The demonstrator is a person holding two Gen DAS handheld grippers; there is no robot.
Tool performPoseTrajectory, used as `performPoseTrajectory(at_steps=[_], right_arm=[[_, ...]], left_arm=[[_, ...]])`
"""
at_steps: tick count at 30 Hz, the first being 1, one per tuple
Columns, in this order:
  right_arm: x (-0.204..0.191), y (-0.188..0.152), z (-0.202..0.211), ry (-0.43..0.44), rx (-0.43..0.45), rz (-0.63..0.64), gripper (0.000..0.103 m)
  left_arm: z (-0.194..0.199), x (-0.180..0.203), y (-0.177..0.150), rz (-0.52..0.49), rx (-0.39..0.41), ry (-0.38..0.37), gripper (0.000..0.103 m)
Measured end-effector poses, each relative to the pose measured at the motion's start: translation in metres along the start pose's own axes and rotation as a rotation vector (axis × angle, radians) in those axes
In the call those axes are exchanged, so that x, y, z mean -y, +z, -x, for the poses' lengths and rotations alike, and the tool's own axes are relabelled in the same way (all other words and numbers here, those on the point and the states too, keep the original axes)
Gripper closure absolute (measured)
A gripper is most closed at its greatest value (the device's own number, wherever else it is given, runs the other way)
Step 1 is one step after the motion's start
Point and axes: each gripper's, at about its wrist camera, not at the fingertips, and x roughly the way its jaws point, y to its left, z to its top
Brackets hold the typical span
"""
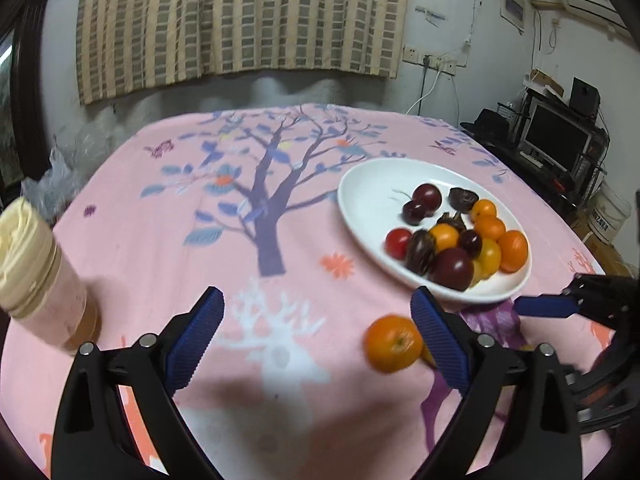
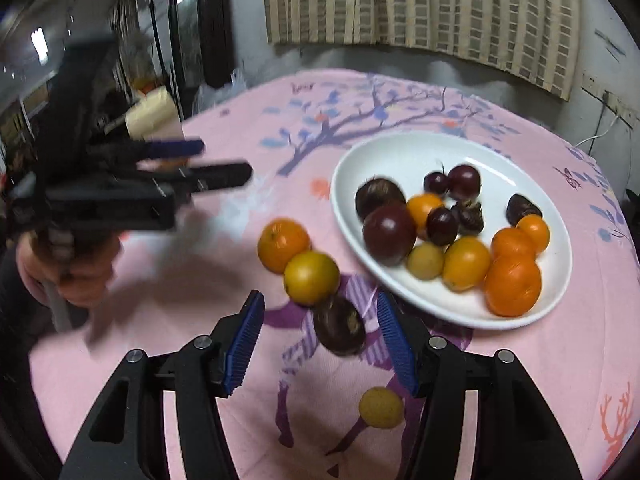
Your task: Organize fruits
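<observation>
I see my left gripper (image 1: pixel 316 322) with its fingers spread wide and nothing between them; an orange (image 1: pixel 394 343) lies on the pink desk cloth (image 1: pixel 160 248) just inside the right finger, near the front rim of the white oval plate (image 1: pixel 368 188). My right gripper (image 2: pixel 320 328) has its fingers partly apart around a dark round fruit (image 2: pixel 339 330), pads clear of it. In front of the plate's rim lie a yellow-orange fruit (image 2: pixel 311 278) and, behind the fingers, a small yellow fruit (image 2: pixel 381 407). The plate holds mixed fruits.
</observation>
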Motion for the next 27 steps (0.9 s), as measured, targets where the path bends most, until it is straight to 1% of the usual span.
performPoseTrajectory(at_steps=[4,6,11,13,14,18,21,25,27], right_arm=[[-0.002,-0.008,-0.016,-0.029,-0.058,-0.011,0.046],[0.000,-0.011,-0.026,-0.024,-0.082,-0.021,0.052],[-0.004,-0.016,-0.032,-0.048,-0.084,0.013,0.057],[-0.004,-0.016,-0.032,-0.057,-0.081,0.016,0.064],[-0.004,-0.017,-0.030,-0.062,-0.083,0.016,0.069],[0.001,-0.011,-0.027,-0.051,-0.073,-0.010,0.070],[0.004,-0.009,-0.013,-0.041,-0.030,-0.038,0.070],[0.012,-0.007,-0.001,-0.018,0.005,-0.098,0.070],[0.014,-0.007,0.001,-0.018,0.012,-0.106,0.070]], left_arm=[[0.006,-0.004,-0.002,0.004,0.015,-0.007,0.011],[0.009,-0.004,-0.001,0.000,0.025,-0.010,0.011],[0.011,-0.005,0.000,0.008,0.030,-0.012,0.011],[0.012,-0.006,0.001,0.010,0.032,-0.009,0.011],[0.012,-0.007,0.001,0.011,0.033,-0.008,0.011],[0.008,-0.009,0.000,-0.001,0.028,0.004,0.011],[0.000,-0.010,-0.003,-0.014,0.002,0.000,0.011],[-0.011,0.000,-0.010,-0.082,-0.042,-0.051,0.011],[-0.017,0.009,-0.016,-0.127,-0.072,-0.088,0.019]])
